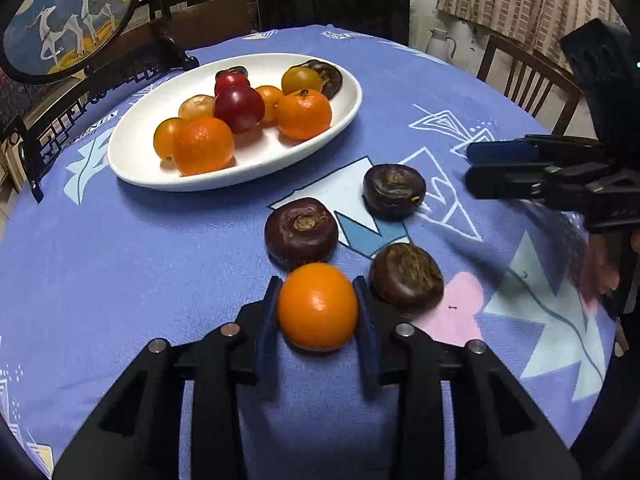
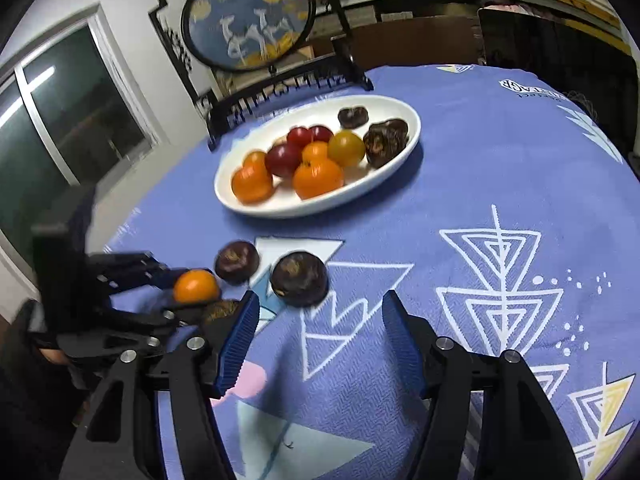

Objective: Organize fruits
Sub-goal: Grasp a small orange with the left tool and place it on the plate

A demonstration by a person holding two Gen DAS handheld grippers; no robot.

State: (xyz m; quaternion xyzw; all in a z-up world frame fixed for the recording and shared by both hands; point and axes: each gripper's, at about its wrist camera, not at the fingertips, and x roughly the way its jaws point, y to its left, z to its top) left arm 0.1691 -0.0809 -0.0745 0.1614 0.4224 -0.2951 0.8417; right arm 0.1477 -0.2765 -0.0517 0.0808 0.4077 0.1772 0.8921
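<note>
My left gripper (image 1: 318, 304) is shut on an orange (image 1: 318, 306) low over the purple tablecloth; it also shows in the right wrist view (image 2: 196, 286). Three dark brown fruits lie just beyond it: one ahead left (image 1: 301, 232), one farther right (image 1: 394, 190), one touching the right finger (image 1: 406, 274). A white oval plate (image 1: 144, 152) at the back holds oranges, red plums, yellow fruits and dark fruits. My right gripper (image 2: 318, 340) is open and empty above the cloth, near a dark fruit (image 2: 299, 278); it shows in the left wrist view (image 1: 480, 168).
A round painted screen on a black stand (image 1: 68, 20) stands behind the plate at the table's far left edge. Chairs (image 1: 528, 80) stand at the far side of the table. A window (image 2: 60, 120) is on the wall left.
</note>
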